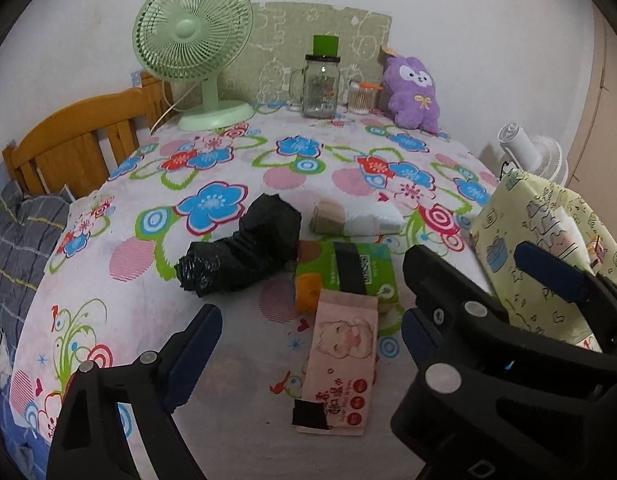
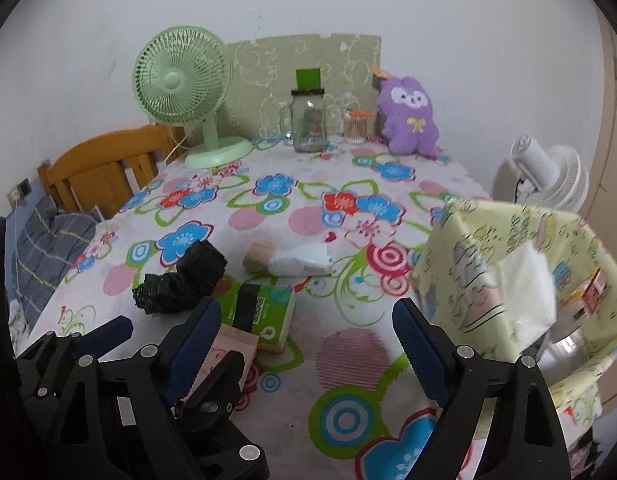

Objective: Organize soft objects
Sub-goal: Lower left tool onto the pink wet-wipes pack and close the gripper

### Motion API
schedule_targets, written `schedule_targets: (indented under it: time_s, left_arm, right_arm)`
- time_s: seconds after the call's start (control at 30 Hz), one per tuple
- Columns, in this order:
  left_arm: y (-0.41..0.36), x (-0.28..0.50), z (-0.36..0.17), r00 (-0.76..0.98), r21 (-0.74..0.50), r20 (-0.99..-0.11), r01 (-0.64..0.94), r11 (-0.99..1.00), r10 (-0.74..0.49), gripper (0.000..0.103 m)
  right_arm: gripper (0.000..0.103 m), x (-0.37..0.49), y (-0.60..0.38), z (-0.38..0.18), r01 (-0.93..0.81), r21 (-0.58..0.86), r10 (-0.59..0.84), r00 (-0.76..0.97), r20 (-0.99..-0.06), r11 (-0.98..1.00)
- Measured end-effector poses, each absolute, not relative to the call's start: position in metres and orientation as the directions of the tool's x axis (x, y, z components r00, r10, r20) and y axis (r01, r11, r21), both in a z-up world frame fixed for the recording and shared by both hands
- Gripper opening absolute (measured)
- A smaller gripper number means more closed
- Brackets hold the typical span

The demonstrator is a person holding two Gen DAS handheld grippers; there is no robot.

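Observation:
On the flowered tablecloth lie a crumpled black plastic bag (image 1: 244, 252) (image 2: 180, 280), a green tissue pack (image 1: 348, 274) (image 2: 260, 312), a pink wet-wipes pack (image 1: 342, 360) (image 2: 232, 350), and a white and tan soft pack (image 1: 354, 218) (image 2: 290, 262). A yellow patterned fabric container (image 1: 548, 248) (image 2: 516, 276) stands at the right with white tissue inside. My left gripper (image 1: 312, 332) is open and empty, just short of the wipes pack. My right gripper (image 2: 306, 324) is open and empty, right of the left one, beside the container.
At the back stand a green fan (image 1: 196, 52) (image 2: 188, 92), a glass jar (image 1: 318, 84) (image 2: 308, 120), a cotton-swab tub (image 1: 362, 98) and a purple plush toy (image 1: 414, 90) (image 2: 408, 116). A wooden headboard (image 1: 80, 140) is left; a white fan (image 2: 548, 180) is right.

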State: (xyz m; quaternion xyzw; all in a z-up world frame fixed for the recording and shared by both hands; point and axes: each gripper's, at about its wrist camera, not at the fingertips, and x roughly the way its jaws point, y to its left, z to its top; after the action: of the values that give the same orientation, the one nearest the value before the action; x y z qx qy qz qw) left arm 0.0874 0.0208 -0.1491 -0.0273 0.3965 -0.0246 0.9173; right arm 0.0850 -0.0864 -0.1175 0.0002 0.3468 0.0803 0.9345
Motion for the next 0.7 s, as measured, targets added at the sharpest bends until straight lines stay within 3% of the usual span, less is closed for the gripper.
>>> schedule_targets:
  time_s: [0.37, 0.57, 0.7]
  left_arm:
    - [0.013, 0.093, -0.172, 0.629, -0.091, -0.769, 0.07, 0.993, -0.114, 0.087]
    - [0.014, 0.097, -0.181, 0.593, -0.108, -0.796, 0.059, 0.992, -0.122, 0.068]
    - [0.013, 0.097, -0.181, 0.599, -0.092, -0.794, 0.056, 0.994, -0.107, 0.061]
  right_arm:
    - [0.086, 0.096, -0.087, -0.147, -0.132, 0.067, 0.14, 0.683, -0.717, 0.989]
    - [0.085, 0.101, -0.089, -0.156, -0.125, 0.064, 0.131, 0.661, -0.739, 0.99]
    - [0.085, 0.103, -0.09, -0.159, -0.127, 0.072, 0.138, 0.653, -0.745, 0.989]
